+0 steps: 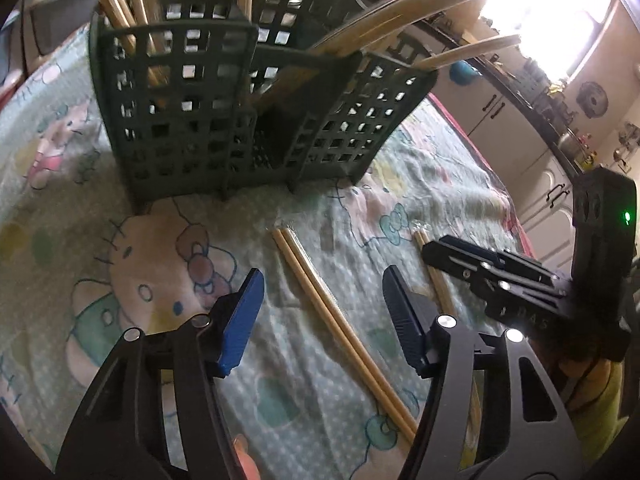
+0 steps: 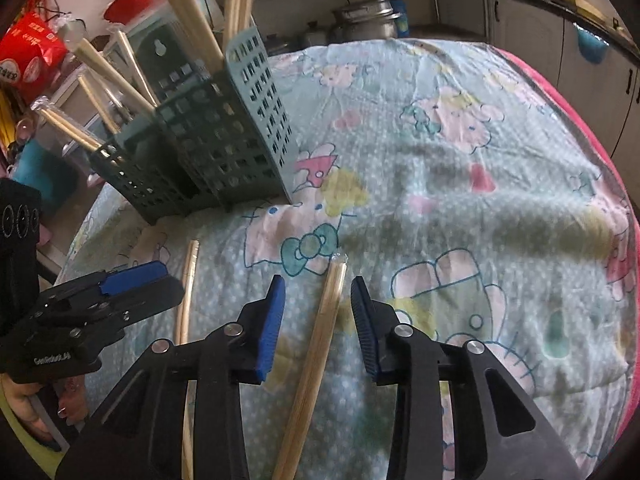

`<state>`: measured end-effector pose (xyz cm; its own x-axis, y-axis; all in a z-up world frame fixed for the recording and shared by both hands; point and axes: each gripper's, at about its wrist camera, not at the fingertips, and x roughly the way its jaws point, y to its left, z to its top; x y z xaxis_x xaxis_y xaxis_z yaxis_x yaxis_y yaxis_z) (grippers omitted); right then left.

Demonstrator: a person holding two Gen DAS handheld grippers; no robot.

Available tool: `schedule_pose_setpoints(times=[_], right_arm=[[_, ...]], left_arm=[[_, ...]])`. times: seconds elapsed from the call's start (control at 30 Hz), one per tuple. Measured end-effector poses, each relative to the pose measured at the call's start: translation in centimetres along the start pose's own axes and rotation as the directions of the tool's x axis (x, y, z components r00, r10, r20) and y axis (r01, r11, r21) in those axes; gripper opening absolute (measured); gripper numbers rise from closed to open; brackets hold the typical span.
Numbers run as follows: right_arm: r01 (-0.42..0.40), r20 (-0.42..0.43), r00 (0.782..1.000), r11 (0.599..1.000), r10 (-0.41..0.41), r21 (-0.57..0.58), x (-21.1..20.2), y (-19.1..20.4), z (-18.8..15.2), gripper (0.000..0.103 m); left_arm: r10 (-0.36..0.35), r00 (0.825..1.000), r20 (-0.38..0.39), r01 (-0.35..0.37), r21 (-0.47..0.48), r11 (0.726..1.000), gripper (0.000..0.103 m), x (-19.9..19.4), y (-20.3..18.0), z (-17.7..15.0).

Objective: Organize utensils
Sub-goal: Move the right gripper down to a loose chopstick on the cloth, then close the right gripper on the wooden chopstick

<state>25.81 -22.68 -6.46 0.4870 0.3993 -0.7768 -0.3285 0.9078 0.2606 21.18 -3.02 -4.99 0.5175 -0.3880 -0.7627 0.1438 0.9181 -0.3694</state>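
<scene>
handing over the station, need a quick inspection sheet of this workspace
surface: cartoon-print cloth, wrinkled
job's things: green caddy upright, chopsticks in it; one chopstick pair and a wrapped pair lying flat on the cloth
clutter: nothing seen on the cloth
grippers: left gripper and right gripper each open around a pair, pads not touching
cables: nothing seen
surroundings: cabinets, cluttered counters

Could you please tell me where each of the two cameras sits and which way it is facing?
Left wrist: on the left gripper, looking down at a bare wooden chopstick pair before the dark green slotted plastic caddy; the right gripper shows.
Right wrist: on the right gripper, over a plastic-wrapped chopstick pair; the left gripper and a hand show.
Shared: caddy, cartoon-print cloth, both pairs.
</scene>
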Motion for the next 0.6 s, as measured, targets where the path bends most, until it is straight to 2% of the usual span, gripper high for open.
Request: schedule_pose_setpoints(times=[0.23,0.3,0.4,0.47,0.6], right_arm=[[-0.012,-0.019,1.0,0.999,0.012,0.032,1.1,-0.5,-0.1,0.031],[-0.006,-0.023,1.0,1.0,0.006,0.028,1.3,-0.5,0.0,0.031],[0.021,-0.027,0.999,1.0,-0.021,0.01,1.6,-0.2,0.1,0.029],[0.043,-0.027,0.999,0.999,-0.043,-0.001,1.8,-0.1,0.2,0.022],[0.05,-0.025,0.998,0.999,-0.05,0.009,1.7,-0.4,0.1,0.014]], left_arm=[[0.043,0.999,0.003,-0.043,-0.038,0.998,0.054,1.2,0.2,1.1],[0.064,0.998,0.0,-0.064,-0.044,0.997,0.049,1.7,0.2,1.4],[0.111,0.994,0.004,-0.11,-0.037,0.993,0.037,2.3,0.1,1.8],[0.146,0.989,0.01,-0.146,-0.023,0.989,0.023,2.7,0.0,1.9],[0.163,0.987,0.012,-0.163,-0.011,0.987,0.014,2.6,0.3,2.0]])
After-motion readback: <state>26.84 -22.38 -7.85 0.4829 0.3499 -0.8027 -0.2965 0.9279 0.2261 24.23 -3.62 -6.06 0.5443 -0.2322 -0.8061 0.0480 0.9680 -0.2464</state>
